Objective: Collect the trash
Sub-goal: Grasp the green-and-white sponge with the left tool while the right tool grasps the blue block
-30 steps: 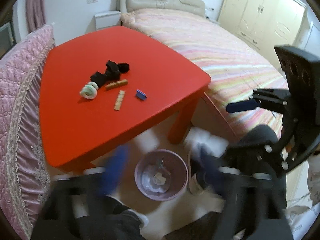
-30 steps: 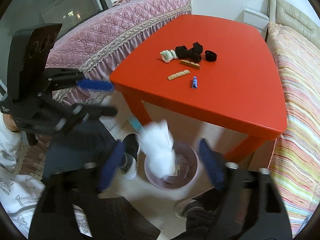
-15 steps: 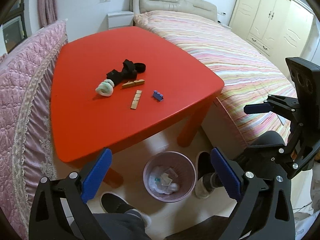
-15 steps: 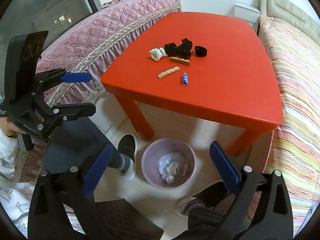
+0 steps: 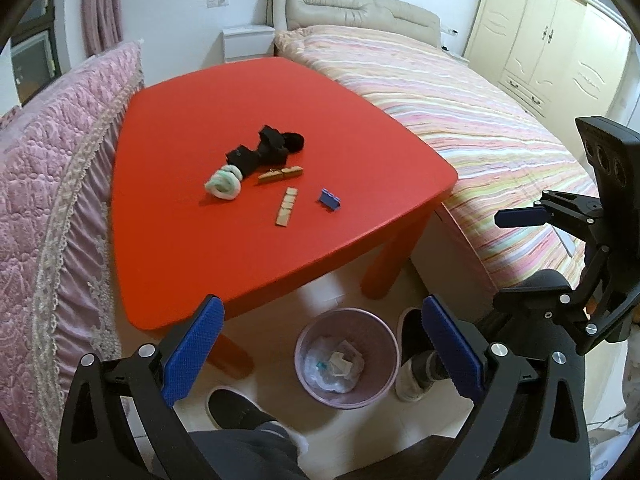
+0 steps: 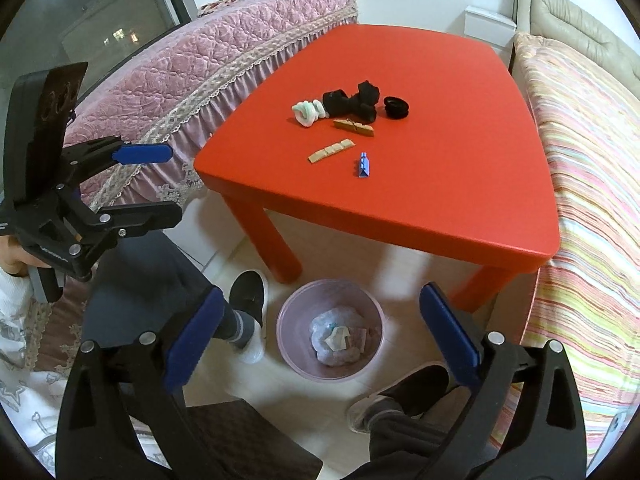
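Both the left hand-held gripper and the right hand-held gripper hang released and empty above the bin, which holds crumpled trash. Leftovers lie on the tabletop beyond the bin.

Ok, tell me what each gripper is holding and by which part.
Nothing. The left gripper and right gripper both stand open and empty above the bin.

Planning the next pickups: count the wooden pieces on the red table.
2: a clothespin beside the black bundle, and a segmented strip nearer the table's front edge. More may hide under the bundle.
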